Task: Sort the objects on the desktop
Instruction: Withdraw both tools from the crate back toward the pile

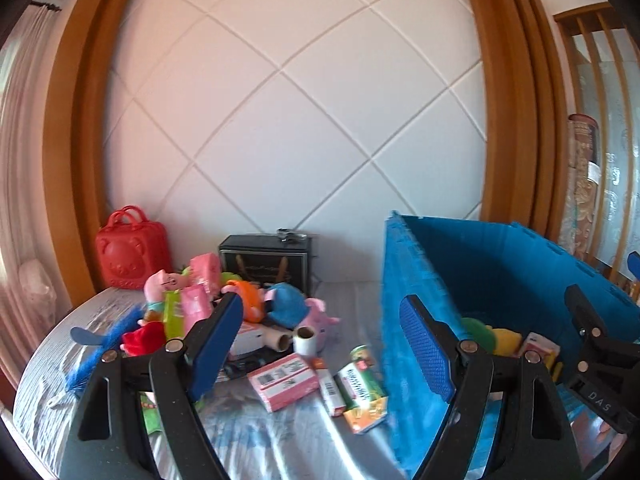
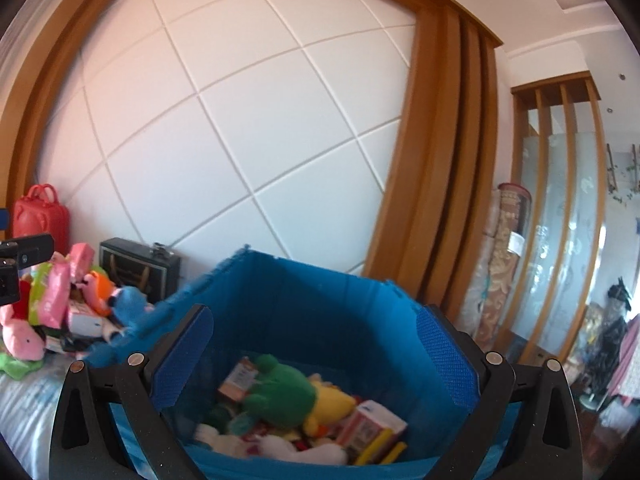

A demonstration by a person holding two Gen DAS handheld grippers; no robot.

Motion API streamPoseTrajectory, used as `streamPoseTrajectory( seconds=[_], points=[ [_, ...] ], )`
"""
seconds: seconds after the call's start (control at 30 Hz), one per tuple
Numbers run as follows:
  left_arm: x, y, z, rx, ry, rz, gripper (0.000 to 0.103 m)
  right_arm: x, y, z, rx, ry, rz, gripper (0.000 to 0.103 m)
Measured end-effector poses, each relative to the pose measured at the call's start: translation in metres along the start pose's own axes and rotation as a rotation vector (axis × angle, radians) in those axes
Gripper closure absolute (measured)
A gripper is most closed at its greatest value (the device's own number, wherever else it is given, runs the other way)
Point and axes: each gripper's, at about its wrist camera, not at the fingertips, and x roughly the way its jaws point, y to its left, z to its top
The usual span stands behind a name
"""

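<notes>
Both tongs are seen spread wide, nothing between the pads. The left tongs (image 1: 324, 344) are held over the worktop (image 1: 280, 440), where a pink box (image 1: 283, 381) and a green carton (image 1: 362, 386) lie beside the blue crate (image 1: 416, 280) — only this view shows them. From the right tongs (image 2: 316, 354), the crate's contents are shown: a green plush (image 2: 280, 394) among boxes.

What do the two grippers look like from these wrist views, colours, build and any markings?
Both are alike: black plastic frames with triangular cut-outs, silver round pivot pins, and flat blue textured pads lining the jaws. The left gripper shows its pads clearly; the right gripper matches. In the left view, the right gripper's black body bears white letters "DAS". No cables, sleeves or hands are visible.
</notes>
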Motion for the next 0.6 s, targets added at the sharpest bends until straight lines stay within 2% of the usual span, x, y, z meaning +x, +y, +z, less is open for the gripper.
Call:
streamPoseTrajectory(
  seconds=[0.27, 0.43, 0.6],
  points=[
    [0.016, 0.113, -0.008, -0.013, 0.058, 0.063, 0.022, -0.008, 0.104, 0.027, -0.003, -0.009, 0.09, 0.0],
    [0.034, 0.189, -0.017, -0.009, 0.108, 0.117, 0.022, -0.004, 0.175, 0.032, 0.026, 0.049, 0.145, 0.0],
    [0.059, 0.256, -0.038, -0.017, 0.185, 0.168, 0.022, 0.003, 0.228, 0.026, 0.071, 0.127, 0.184, 0.0]
  ],
)
